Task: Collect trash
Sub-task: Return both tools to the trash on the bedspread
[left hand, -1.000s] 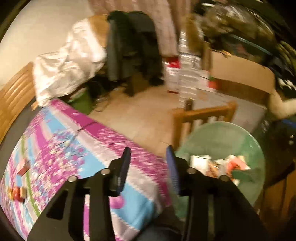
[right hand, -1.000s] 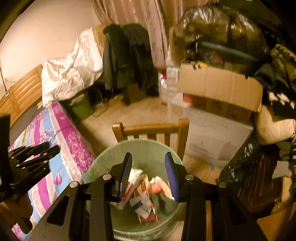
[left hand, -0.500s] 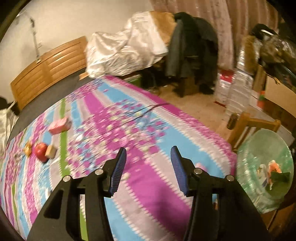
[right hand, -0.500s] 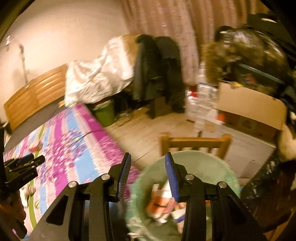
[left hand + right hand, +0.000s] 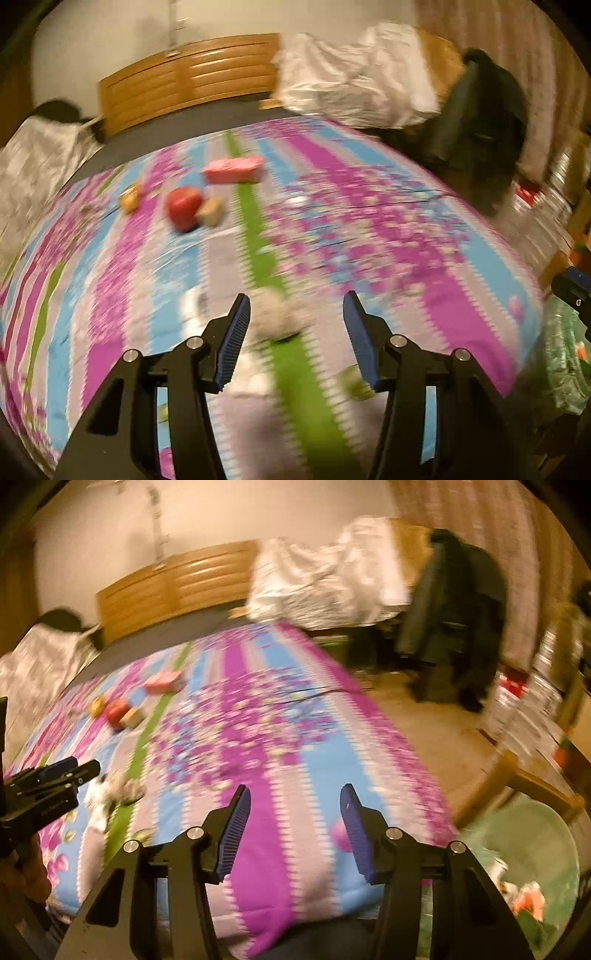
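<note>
Blurrily, crumpled whitish trash [image 5: 275,317] on bedspread [image 5: 369,229], left gripper [image 5: 295,332] jaws parted, right gripper [image 5: 293,818] jaws opening, empty.

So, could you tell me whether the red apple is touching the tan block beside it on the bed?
Cannot tell. In the left wrist view the red apple and tan block sit edge to edge, but motion blur hides any gap.

A dark jacket [image 5: 454,602] hangs beside the wooden headboard [image 5: 192,77] and the floral bedspread [image 5: 369,206].

Both wrist views — bedspread [image 5: 369,221] below
</note>
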Available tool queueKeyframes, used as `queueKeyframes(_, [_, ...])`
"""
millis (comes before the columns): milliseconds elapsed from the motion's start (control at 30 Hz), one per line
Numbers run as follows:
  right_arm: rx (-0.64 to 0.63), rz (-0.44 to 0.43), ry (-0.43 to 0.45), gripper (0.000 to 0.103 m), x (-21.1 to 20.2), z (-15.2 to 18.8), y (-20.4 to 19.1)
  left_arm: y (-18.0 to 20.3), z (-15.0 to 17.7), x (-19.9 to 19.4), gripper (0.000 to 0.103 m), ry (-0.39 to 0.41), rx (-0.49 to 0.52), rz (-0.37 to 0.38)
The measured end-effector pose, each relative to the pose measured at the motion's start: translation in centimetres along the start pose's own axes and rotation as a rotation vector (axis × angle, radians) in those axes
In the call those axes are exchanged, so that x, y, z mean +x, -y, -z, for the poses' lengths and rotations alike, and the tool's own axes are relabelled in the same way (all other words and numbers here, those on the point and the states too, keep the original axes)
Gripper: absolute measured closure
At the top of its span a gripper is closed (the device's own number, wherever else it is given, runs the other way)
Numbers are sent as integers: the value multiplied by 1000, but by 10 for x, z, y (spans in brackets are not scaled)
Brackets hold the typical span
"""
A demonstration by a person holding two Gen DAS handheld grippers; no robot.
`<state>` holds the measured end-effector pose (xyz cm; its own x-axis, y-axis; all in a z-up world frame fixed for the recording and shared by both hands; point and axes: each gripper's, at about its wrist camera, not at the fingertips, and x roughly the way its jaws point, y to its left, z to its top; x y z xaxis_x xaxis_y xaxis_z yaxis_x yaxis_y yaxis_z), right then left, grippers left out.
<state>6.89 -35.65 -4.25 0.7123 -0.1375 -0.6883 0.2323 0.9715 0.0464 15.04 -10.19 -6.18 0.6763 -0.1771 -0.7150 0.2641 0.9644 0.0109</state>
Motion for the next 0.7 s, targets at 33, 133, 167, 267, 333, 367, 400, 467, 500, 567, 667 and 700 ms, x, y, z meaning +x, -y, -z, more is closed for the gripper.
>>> queueKeyframes(33, [-19,-16,-9,50,6,-2,-11,-13,4,-1,53,-4,-23,-8])
queueKeyframes(133, [-70,-69,-35,46,21,-2,-38,-69,22,-5,53,-28,-137,-38])
queueKeyframes(167, [-85,-84,-44,46,26,-2,-47,-83,28,-6,53,-37,-166,-44])
queueKeyframes(267, [-106,-122,-64,45,37,0,-64,-121,42,-4,53,-74,-244,-66])
queueKeyframes(333, [-107,-142,-78,45,44,-1,-73,-142,48,-1,53,-93,-289,-75])
queueKeyframes(367, [-106,-152,-83,44,46,0,-74,-147,49,1,53,-96,-300,-80])
queueKeyframes(400, [-104,-162,-91,44,49,0,-78,-150,49,2,53,-96,-309,-86])
queueKeyframes(467, [-108,-173,-103,44,54,0,-82,-155,47,4,53,-92,-319,-76])
queueKeyframes(500, [-113,-176,-109,44,56,1,-83,-155,46,6,53,-93,-322,-64])
queueKeyframes(567, [-123,-175,-116,44,59,1,-85,-154,42,11,53,-102,-321,-31])
queueKeyframes(667, [-117,-178,-124,44,62,0,-86,-146,30,26,53,-110,-302,13])
queueKeyframes(700, [-114,-178,-126,44,62,0,-85,-144,25,33,53,-113,-299,27])
